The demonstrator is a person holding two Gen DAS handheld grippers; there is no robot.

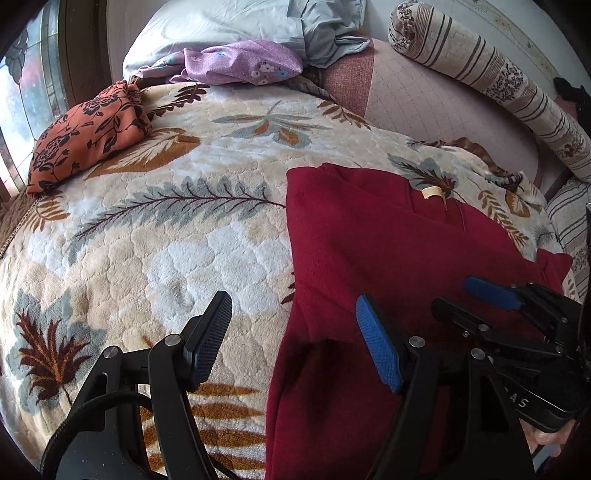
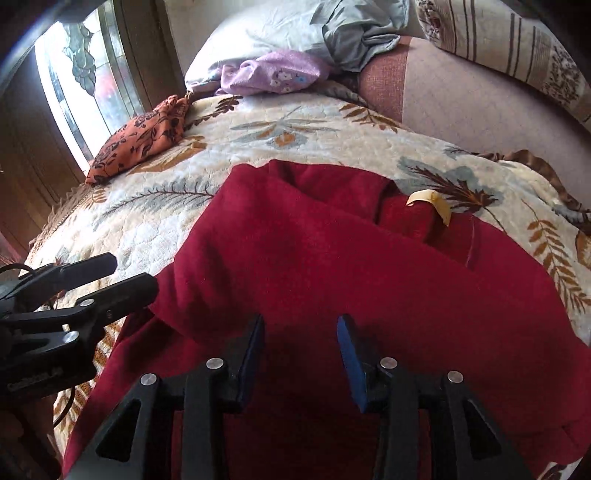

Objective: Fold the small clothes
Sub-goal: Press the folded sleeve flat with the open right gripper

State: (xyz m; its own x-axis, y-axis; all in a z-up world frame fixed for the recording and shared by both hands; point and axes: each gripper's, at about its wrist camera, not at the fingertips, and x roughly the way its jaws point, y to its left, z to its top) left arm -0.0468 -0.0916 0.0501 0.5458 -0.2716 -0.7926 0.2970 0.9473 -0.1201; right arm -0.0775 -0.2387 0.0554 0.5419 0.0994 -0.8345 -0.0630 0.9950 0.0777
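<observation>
While the red garment [image 2: 332, 266] lies partly folded on the leaf-patterned blanket [image 1: 147, 229], the left gripper [image 1: 295, 339] stands wide open and the right gripper [image 2: 300, 360] half open above it, both empty, with further folds judged outstanding.

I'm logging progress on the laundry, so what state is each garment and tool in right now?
Dark red knit garment: partly folded on the leaf-patterned blanket, cream label showing.
Orange floral cloth: folded, near the window.
Lilac flowered cloth: bunched against the pale blue pillow.
Left tool: open, holding nothing.
Right tool: open, over the red garment.
</observation>
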